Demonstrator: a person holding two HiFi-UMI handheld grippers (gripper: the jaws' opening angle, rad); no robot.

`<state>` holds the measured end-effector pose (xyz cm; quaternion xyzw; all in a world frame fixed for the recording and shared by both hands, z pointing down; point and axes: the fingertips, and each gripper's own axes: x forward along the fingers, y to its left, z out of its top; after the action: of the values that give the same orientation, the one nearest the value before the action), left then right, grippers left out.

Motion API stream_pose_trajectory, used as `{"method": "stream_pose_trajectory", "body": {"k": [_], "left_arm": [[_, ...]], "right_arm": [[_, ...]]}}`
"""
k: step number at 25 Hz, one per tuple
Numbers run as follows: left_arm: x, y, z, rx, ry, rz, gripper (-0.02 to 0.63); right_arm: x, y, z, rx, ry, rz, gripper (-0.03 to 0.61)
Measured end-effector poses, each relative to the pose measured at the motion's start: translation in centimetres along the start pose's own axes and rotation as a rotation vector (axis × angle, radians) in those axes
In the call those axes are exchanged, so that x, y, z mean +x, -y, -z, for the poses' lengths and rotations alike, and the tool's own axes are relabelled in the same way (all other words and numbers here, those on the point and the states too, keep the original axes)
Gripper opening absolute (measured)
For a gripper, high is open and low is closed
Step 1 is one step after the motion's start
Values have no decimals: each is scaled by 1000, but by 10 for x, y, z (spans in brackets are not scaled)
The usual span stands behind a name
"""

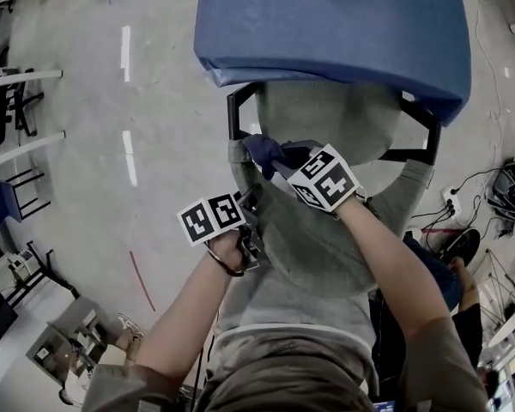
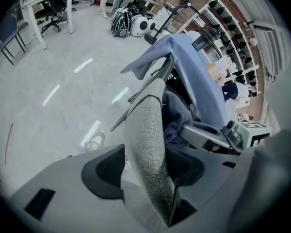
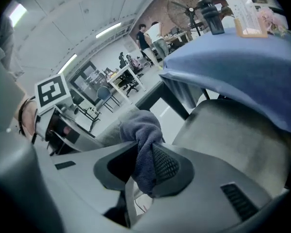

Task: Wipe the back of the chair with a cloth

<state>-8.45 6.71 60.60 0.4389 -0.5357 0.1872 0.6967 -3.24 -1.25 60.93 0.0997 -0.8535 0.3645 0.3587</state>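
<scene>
The grey fabric chair is pushed under a blue-covered table, with its curved back nearest me. My left gripper is at the back's left edge. In the left gripper view that edge runs up between the two pads, which close on it. My right gripper is at the top of the back, shut on a bunched blue-grey cloth. In the right gripper view the cloth bulges out from between the pads, with the seat beyond it.
The table's blue cover hangs over the seat just ahead. White desks and chairs stand to the left. A power strip and cables lie on the floor to the right. People stand far off in the room.
</scene>
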Motion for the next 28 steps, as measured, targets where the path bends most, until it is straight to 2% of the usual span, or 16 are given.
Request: {"method": "stream_pose_trajectory", "body": {"k": [3,7,10,14,16,21,28], "left_arm": [[2,1,2,-16,-2,22,246],[5,1,1,-32,1,49,244],[6,3,1,-13,-6,56,230],[7,5,2,5,-16,52,204],[7,4,2,4,-18,53,199],[8,3,2,14,-30,50,196],[9,2,1,24,-37,41,196]], "right_arm": [[23,0,12,9,-31,-17,100],[45,-1,10,31,-17,-63,100],[62,-9,15,44,-48,-87,100],[73,-17,26,59,-74,-77,95],[72,-19,33,87,-94,-104,94],[56,-30,76,73,-240,-207,91],[-25,-24,171,-7,-563,-217,89]]}}
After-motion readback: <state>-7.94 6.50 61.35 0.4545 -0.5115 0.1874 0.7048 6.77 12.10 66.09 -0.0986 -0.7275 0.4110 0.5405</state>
